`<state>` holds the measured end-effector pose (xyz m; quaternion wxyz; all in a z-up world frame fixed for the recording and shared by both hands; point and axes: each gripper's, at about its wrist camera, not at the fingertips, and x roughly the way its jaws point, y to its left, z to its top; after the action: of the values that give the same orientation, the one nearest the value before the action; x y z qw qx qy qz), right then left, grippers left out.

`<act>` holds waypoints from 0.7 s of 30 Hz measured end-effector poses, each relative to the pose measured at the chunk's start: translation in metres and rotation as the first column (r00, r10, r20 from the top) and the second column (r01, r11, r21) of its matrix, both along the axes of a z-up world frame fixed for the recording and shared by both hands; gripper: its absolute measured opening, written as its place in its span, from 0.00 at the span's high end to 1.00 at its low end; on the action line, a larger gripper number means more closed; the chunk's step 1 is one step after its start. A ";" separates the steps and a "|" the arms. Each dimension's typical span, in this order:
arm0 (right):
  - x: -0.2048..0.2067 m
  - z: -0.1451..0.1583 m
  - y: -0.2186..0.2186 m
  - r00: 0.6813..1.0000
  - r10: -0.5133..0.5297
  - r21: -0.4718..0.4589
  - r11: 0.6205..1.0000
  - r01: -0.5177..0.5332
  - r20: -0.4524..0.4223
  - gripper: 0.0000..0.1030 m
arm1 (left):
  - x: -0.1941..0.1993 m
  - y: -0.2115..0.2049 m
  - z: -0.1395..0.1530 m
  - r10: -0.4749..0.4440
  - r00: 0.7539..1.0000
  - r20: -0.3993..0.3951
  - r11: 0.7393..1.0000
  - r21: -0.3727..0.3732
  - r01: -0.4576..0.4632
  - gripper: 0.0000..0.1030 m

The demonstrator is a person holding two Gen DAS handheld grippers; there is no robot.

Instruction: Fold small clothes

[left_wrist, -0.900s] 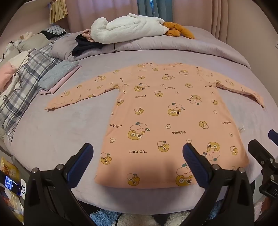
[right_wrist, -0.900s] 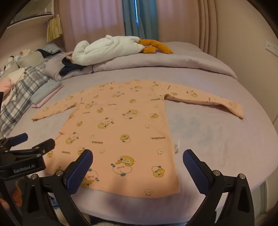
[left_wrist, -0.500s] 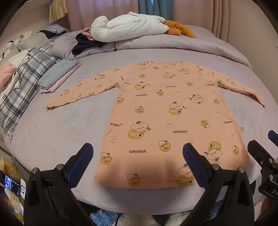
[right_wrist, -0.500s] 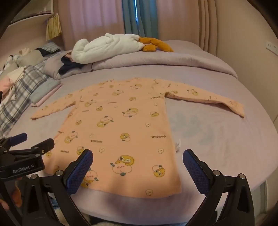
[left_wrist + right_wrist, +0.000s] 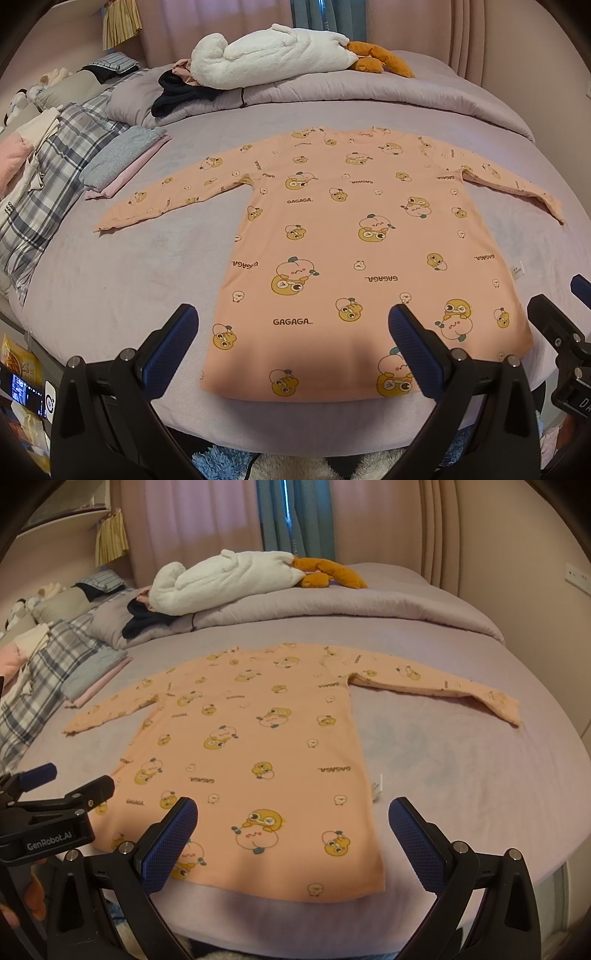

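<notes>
A peach long-sleeved shirt point(image 5: 354, 236) with a cartoon print lies flat on the bed, sleeves spread out, hem towards me. It also shows in the right wrist view point(image 5: 251, 746). My left gripper point(image 5: 291, 345) is open and empty, held just above the hem near its left corner. My right gripper point(image 5: 291, 830) is open and empty above the hem's right part. The right gripper's fingers show at the right edge of the left wrist view point(image 5: 554, 325). The left gripper shows at the left of the right wrist view point(image 5: 55, 805).
The lilac bed point(image 5: 122, 280) carries folded clothes point(image 5: 118, 162) and a plaid blanket point(image 5: 48, 177) on the left. A rolled duvet point(image 5: 369, 96) with a white plush point(image 5: 273, 55) lies at the back. A wall stands to the right point(image 5: 535, 572).
Both grippers have shifted slightly; the shirt sits a little lower in the views. Jaws stay open. The shirt has not moved.
</notes>
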<state>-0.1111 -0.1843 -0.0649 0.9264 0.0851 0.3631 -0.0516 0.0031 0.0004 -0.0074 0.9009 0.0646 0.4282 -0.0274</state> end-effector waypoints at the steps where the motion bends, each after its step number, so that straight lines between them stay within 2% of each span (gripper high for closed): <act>1: 0.000 0.000 0.000 1.000 0.001 0.000 1.000 -0.001 0.000 0.01 | 0.000 0.000 0.000 0.000 1.000 -0.001 1.000 0.001 0.000 0.00; 21: 0.000 0.000 -0.001 1.000 0.001 0.001 1.000 -0.001 0.000 0.01 | 0.001 -0.002 -0.002 0.001 1.000 -0.011 1.000 0.003 -0.001 0.00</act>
<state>-0.1113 -0.1852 -0.0647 0.9264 0.0852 0.3633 -0.0511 0.0039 -0.0017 -0.0097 0.8985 0.0657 0.4332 -0.0267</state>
